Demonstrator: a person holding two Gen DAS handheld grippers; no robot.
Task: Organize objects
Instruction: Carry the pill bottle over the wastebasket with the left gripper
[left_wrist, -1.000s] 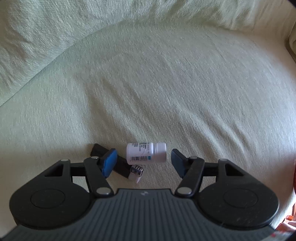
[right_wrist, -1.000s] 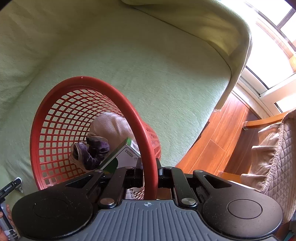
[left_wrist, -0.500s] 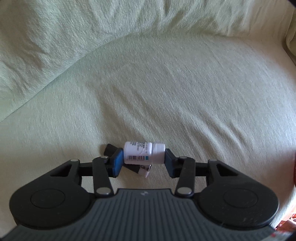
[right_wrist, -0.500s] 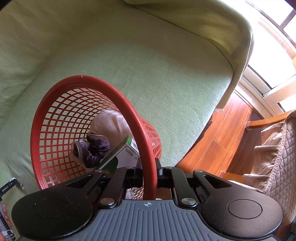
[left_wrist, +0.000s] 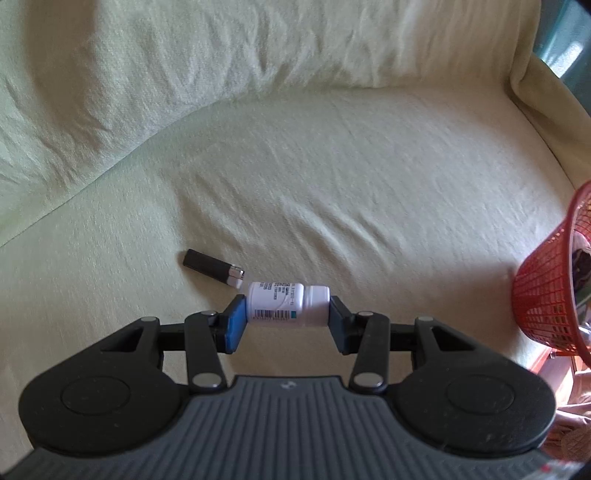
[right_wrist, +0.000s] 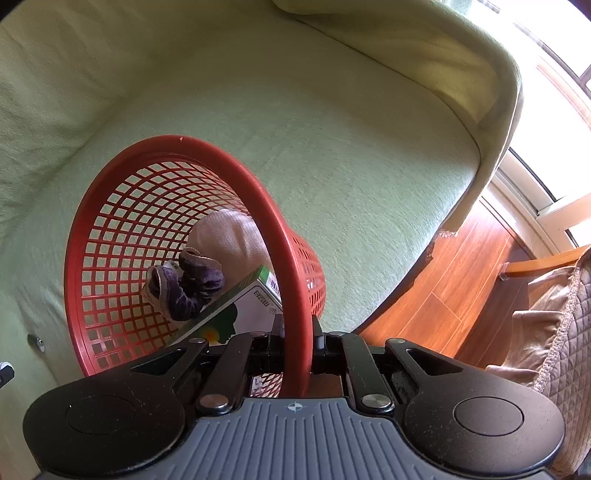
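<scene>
So the left claw (left_wrist: 287, 325) is pinching a white pill bottle (left_wrist: 288, 303) end to end, base against the blue pad on one side and cap against the other finger. The bottle is lying sideways between the fingers, label with barcode facing the camera, and it looks like it's hanging just clear of the sofa (left_wrist: 332, 177), which is draped in a pale green cover. Just beyond the bottle, on the base side, a black lighter (left_wrist: 213, 266) with a silver tip is lying flat on the cushion, close to the bottle but not touching it.

Off on the bottle's cap side, well apart from it, a red basket (left_wrist: 546, 295) is poking into the edge of the left view. Over in the right wrist view, the right claw (right_wrist: 297, 347) is clamping down on that basket's rim (right_wrist: 291, 288), fingers pressed against either side of it. The basket is tipping so its mouth faces the camera, and inside it a dark purple cloth thing (right_wrist: 188, 288), a green and white box (right_wrist: 236, 314) and a beige pouch (right_wrist: 229, 236) are piling up together. Wooden floor (right_wrist: 436, 302) is showing past the sofa edge.
</scene>
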